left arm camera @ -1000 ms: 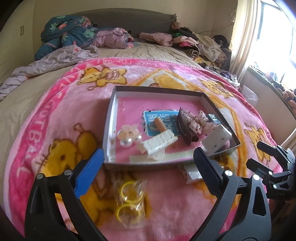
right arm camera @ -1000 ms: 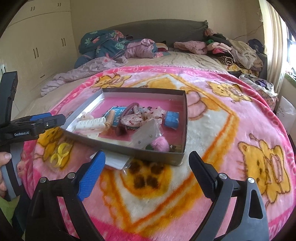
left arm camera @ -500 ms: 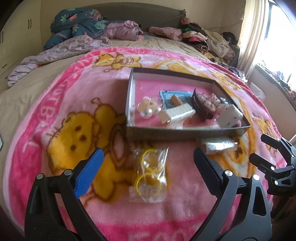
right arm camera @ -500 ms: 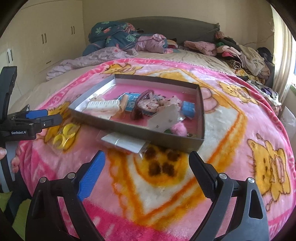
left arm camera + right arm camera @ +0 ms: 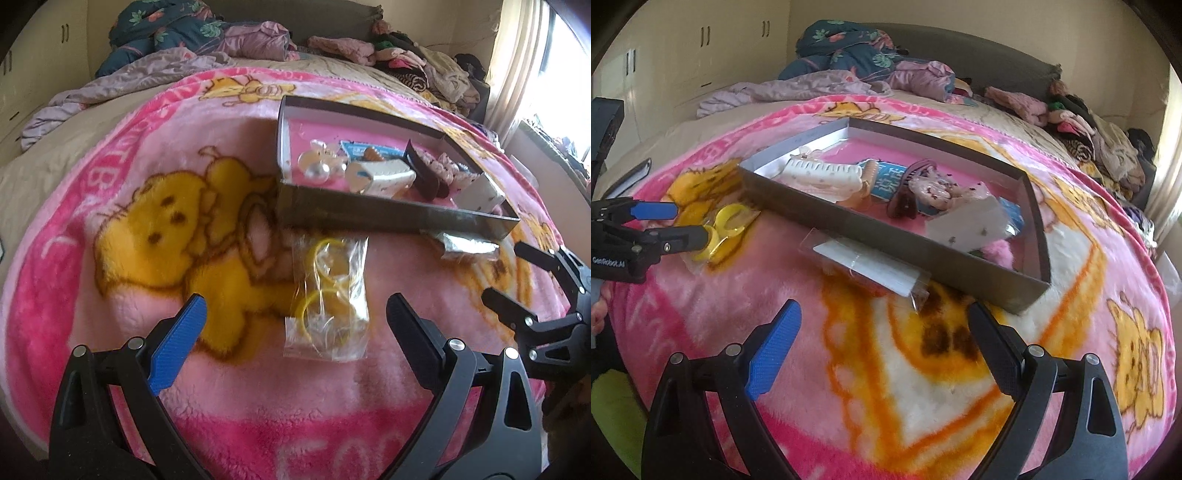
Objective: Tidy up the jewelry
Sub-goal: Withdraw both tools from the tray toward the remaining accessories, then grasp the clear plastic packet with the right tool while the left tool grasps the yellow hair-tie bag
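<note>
in the left wrist view the left gripper [image 5: 295,325] is released, its jaws wide apart and nothing between them, and the clear bag of yellow rings [image 5: 328,299] lies on the pink blanket [image 5: 129,258] just in front of it, near the front wall of the grey tray [image 5: 388,216]. i judge the step is the reach for this bag, so the next move calls for lowering the jaws around the thin plastic and closing softly, then lifting it over the wall. inside the tray there are pearl hair pieces [image 5: 319,164], a white comb clip [image 5: 382,177] and a dark hair claw [image 5: 424,175]. in the right wrist view the right gripper [image 5: 882,345] is also released and holds nothing. a flat clear packet with white card [image 5: 868,266] lies touching the front wall of the tray [image 5: 886,236], just ahead of this gripper. the tray holds also a blue card [image 5: 886,182] and a pink pompom [image 5: 997,253]
</note>
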A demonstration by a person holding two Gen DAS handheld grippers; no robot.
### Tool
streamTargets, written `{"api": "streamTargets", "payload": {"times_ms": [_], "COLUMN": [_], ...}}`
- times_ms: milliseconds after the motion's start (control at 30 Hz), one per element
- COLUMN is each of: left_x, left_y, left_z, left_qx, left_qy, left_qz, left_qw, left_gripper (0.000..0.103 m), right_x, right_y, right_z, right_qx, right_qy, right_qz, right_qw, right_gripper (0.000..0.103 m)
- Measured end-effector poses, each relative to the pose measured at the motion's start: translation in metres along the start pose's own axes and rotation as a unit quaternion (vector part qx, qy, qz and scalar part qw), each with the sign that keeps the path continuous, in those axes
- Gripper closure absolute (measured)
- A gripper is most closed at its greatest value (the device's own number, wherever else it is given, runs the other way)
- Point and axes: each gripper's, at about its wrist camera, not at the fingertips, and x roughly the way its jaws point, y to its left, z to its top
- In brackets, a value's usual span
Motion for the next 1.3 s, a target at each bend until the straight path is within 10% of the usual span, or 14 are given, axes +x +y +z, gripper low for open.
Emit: {"api": "streamTargets", "payload": {"times_ms": [767,1300], "left_x": [0.021,-0.011], "left_y": [-0.014,-0.010], "left_z": [-0.003,0.005], "left_qx": [0.009,-0.010], "left_qy": [0.018,-0.012], "left_qz": [-0.028,-0.061], "left_qw": [0.9994,0.9980], "left_gripper": [0.064,0.067], "right_x": [0.040,0.007], "right_y": [0.020,0.005], "right_z": [0.019,0.015], "right_qx": [-0.059,0.028], "right_qy": [0.004,0.001], "right_qz": [0.038,0.104], "right_qw": [0.998,0.994], "right_gripper": [0.053,0.053]}}
